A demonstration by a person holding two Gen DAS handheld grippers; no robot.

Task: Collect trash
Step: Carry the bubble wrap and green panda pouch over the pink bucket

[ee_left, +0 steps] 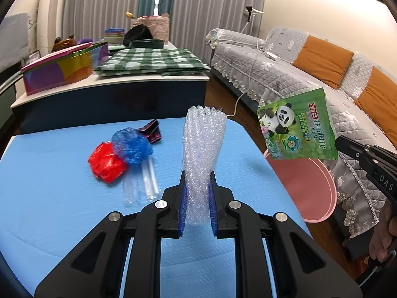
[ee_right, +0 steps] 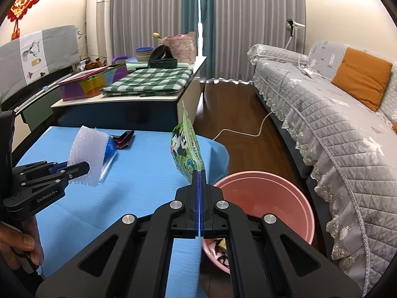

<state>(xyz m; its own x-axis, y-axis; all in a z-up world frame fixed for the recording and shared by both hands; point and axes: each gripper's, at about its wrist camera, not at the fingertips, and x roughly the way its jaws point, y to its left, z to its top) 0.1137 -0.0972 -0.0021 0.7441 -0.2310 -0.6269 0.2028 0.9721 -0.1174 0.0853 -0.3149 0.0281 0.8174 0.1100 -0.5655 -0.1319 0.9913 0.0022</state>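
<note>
My left gripper is shut on a roll of clear bubble wrap and holds it above the blue table; it also shows in the right wrist view. My right gripper is shut on a green panda pouch, held near the table's right edge beside the pink bin. The pouch shows in the left wrist view above the bin. On the table lie a red wrapper, a blue wrapper, a clear plastic bag and a dark pink wrapper.
The bin stands on the wood floor to the right of the table and holds some dark scraps. A grey sofa runs along the right. A second table with a green checked cloth and boxes stands behind. A white cable lies on the floor.
</note>
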